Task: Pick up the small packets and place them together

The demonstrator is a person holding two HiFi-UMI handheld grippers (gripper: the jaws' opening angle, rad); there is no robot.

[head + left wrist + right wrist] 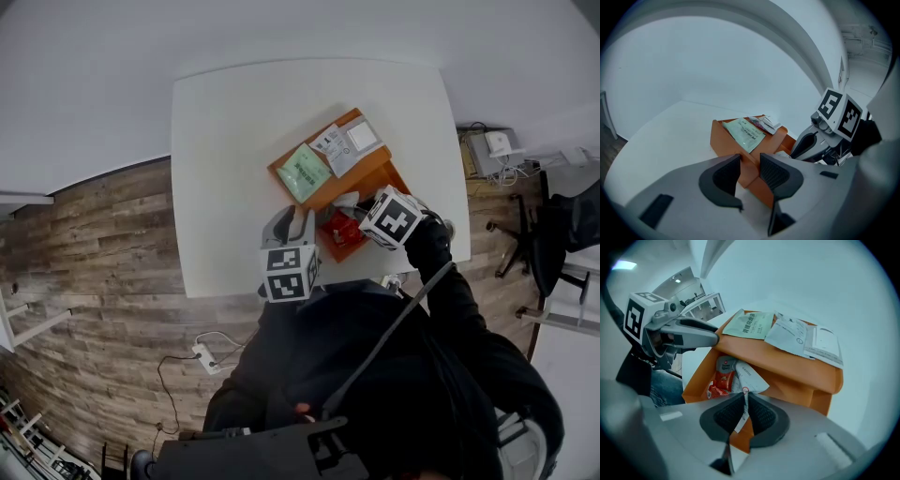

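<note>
One thin white packet (750, 378) is clenched by its edge in the right tool (744, 417), with red packets (721, 380) just beyond its tips in the tray (787, 371). It is probably light, floppy and slick, so pinch the seam. Meanwhile the left tool (750, 171) grips the tray wall.

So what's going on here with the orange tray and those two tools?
A person at a white table works with a tool in each hand. The right tool is shut on the edge of a white packet at the lower compartment of the orange tray, beside some red packets. The left tool grips the tray's wall, apparently steadying it. A green packet and some white sachets lie on the tray's upper shelf.
</note>
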